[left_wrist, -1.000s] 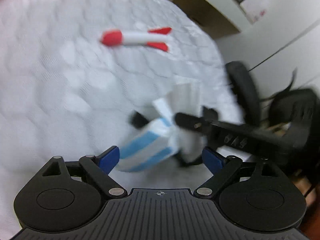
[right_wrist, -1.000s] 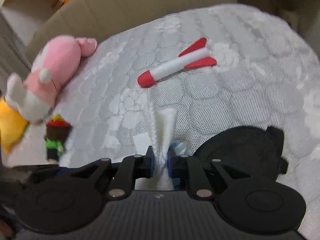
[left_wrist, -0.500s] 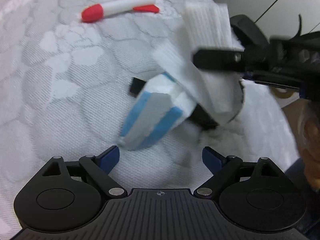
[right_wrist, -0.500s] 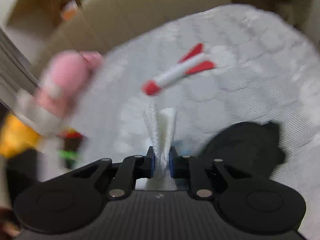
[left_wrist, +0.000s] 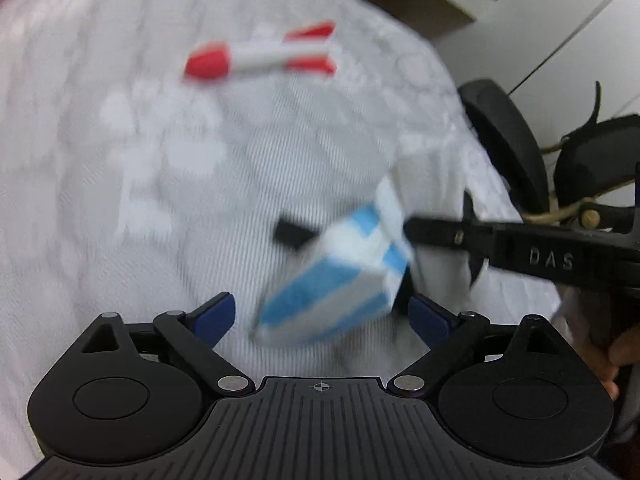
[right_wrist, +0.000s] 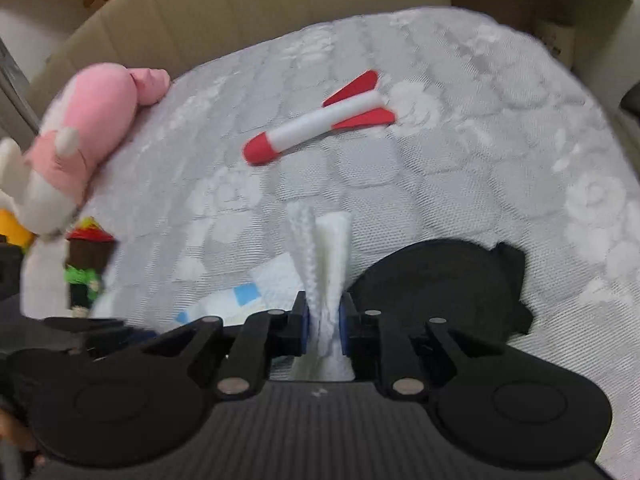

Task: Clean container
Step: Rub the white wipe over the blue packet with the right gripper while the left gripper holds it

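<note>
Item count: two tongs, one white wipe, one striped pack, one black container, one toy rocket, one pink plush, one small figure. My left tongs [left_wrist: 320, 312] stand wide and their jaws are opening. The blue-and-white striped pack [left_wrist: 336, 280] lies tilted between the fingers, and the left pad is clear of it. This view is blurred, so I cannot tell whether there is contact at the right pad. My right tongs [right_wrist: 323, 312] are narrow, clamped on the folded white wipe [right_wrist: 324, 248], which stands up ahead of the fingertips. In the left view these tongs reach in from the right, with their tip just behind the pack. The black container [right_wrist: 440, 280] lies flat on the surface, just ahead and to the right of my right fingertips. From the left tongs, only a dark corner of it shows behind the pack. The red-and-white toy rocket [right_wrist: 320, 124] lies well ahead of both tongs, apart from everything else. The pink plush [right_wrist: 92, 120] sits far ahead to the left of the right tongs, and the small figure [right_wrist: 86, 268] stands nearer on that side. The surface is a white quilted cover [right_wrist: 480, 160] with a raised floral pattern. A cardboard wall [right_wrist: 240, 8] stands beyond it. A black chair [left_wrist: 504, 140] and pale walls lie to the right of the left tongs.
</note>
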Available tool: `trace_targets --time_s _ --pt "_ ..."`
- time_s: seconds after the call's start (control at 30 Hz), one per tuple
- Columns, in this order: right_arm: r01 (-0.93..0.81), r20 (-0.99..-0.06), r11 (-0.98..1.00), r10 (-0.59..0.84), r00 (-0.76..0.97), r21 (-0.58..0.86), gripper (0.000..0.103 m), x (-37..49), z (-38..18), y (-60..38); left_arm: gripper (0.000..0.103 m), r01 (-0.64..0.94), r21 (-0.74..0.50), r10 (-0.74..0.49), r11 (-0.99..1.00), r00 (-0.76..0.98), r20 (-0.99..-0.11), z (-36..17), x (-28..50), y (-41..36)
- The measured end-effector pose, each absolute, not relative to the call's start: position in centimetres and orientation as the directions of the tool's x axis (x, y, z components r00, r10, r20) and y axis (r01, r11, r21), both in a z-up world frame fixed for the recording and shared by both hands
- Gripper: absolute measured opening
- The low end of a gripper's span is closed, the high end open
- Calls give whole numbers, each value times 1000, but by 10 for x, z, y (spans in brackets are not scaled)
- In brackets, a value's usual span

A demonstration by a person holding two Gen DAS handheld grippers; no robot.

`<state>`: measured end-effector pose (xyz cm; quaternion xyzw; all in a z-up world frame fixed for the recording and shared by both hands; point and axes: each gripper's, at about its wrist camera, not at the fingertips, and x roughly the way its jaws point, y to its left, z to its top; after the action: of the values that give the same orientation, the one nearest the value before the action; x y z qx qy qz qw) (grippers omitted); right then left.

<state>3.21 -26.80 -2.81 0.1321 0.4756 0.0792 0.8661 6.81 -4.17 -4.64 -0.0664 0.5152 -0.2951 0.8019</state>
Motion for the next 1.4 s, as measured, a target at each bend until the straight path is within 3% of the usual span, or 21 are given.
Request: trace_targets --time_s 0.07,0.1,0.13,0.33,0.43,0.47,0.57,0.7,0.77,0.83,0.93,1.07,1.2,1.4 --pt "-2 -791 952 255 556 305 18 31 -26 -270 91 466 -312 -509 828 390 -767 -38 63 -55" --pt "6 -782 954 242 574 299 18 31 -25 -272 78 499 -234 -476 835 440 -761 -36 59 -64" --pt "15 -772 955 230 592 296 18 30 -23 -273 57 535 -163 -453 829 473 -755 -35 54 -73" --pt "35 -684 913 279 674 407 18 29 -13 -285 43 657 333 -348 677 684 -641 -24 -1 -114" --pt "23 -659 895 309 686 445 18 29 -11 -288 50 747 253 -407 615 576 -709 -26 -14 -112" --pt "15 -649 888 324 688 459 18 29 -10 -288 61 772 239 -427 589 548 -719 -26 -20 -112" --pt "-11 -618 872 356 701 490 18 26 -7 -287 80 827 69 -503 559 404 -764 -20 -24 -113" --pt "-43 -605 881 358 711 471 18 23 -3 -281 85 825 -146 -564 547 234 -792 -14 -21 -104" --pt "-53 -612 863 398 684 502 18 25 -6 -280 94 805 -204 -578 556 199 -791 -10 -15 -95" --pt "-55 -628 826 468 622 561 19 30 -15 -277 94 777 -241 -591 582 199 -782 -1 -8 -82" --pt "-14 -721 846 462 517 533 18 35 -32 -265 101 669 -301 -583 679 244 -775 3 14 -57" --pt "24 -783 912 339 522 410 18 35 -33 -264 102 359 -438 -539 824 259 -802 -30 53 -22" --pt "31 -809 930 303 503 367 18 38 -36 -260 102 92 -672 -678 735 139 -722 -79 75 -10" --pt "55 -765 931 263 588 362 18 33 -27 -270 101 -94 -779 -755 621 198 -625 -112 83 -8"
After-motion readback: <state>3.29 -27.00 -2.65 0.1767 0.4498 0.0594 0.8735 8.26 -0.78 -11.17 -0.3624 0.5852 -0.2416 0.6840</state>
